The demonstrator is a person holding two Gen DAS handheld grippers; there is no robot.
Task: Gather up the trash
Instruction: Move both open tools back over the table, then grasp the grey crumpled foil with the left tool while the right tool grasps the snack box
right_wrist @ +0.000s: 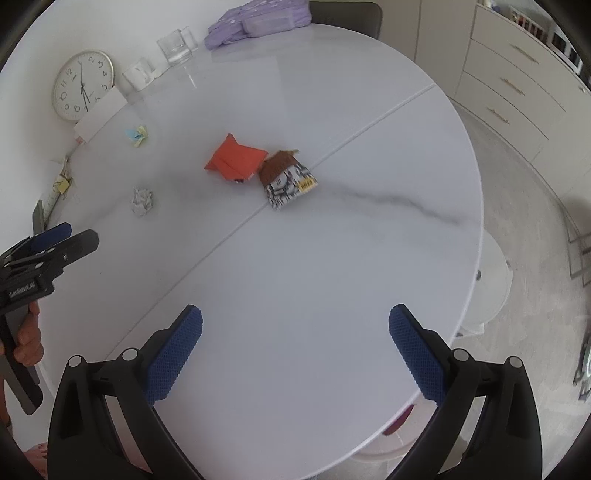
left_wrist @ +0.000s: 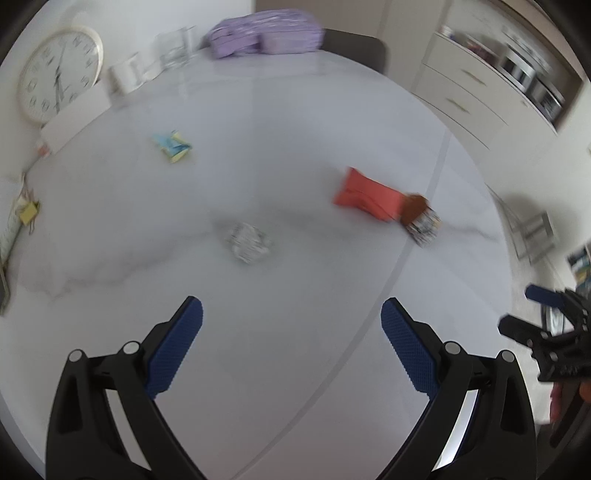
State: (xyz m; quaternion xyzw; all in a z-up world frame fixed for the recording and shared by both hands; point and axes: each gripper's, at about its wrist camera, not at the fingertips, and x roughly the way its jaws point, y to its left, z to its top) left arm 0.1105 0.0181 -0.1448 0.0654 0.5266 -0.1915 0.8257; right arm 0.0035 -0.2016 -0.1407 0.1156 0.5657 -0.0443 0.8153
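Both tools hover above a white marble-patterned round table (right_wrist: 332, 258) with nothing between their blue pads. The left hand-held gripper (left_wrist: 291, 339) has its fingers spread wide, and straight ahead of it, a little left of centre, lies a crumpled ball of white paper (left_wrist: 249, 242) on the table, apart from the fingertips. Farther off to the left rests a small folded piece of blue and yellow paper (left_wrist: 173, 146), and ahead to the right lies an orange-red packet (left_wrist: 367, 195) whose far end touches a small carton (left_wrist: 421, 219) with a brown top and printed sides. The right hand-held gripper (right_wrist: 295, 347) is likewise spread wide over the near part of the table, on the near side of the seam (right_wrist: 332, 155) that crosses the tabletop. From its view the orange-red packet (right_wrist: 236, 158) and the carton (right_wrist: 288, 181) sit side by side well ahead, just beyond the seam, the crumpled ball (right_wrist: 142, 201) lies ahead to the left, and the blue and yellow paper (right_wrist: 137, 136) is farther back near the wall. A round wall clock (right_wrist: 83, 86) leans at the table's far left edge, beside a white mug (right_wrist: 138, 77), a clear glass (right_wrist: 177, 46) and a lilac bundle (right_wrist: 258, 20). The left tool shows at the left edge of this view, held by a hand (right_wrist: 29, 339).
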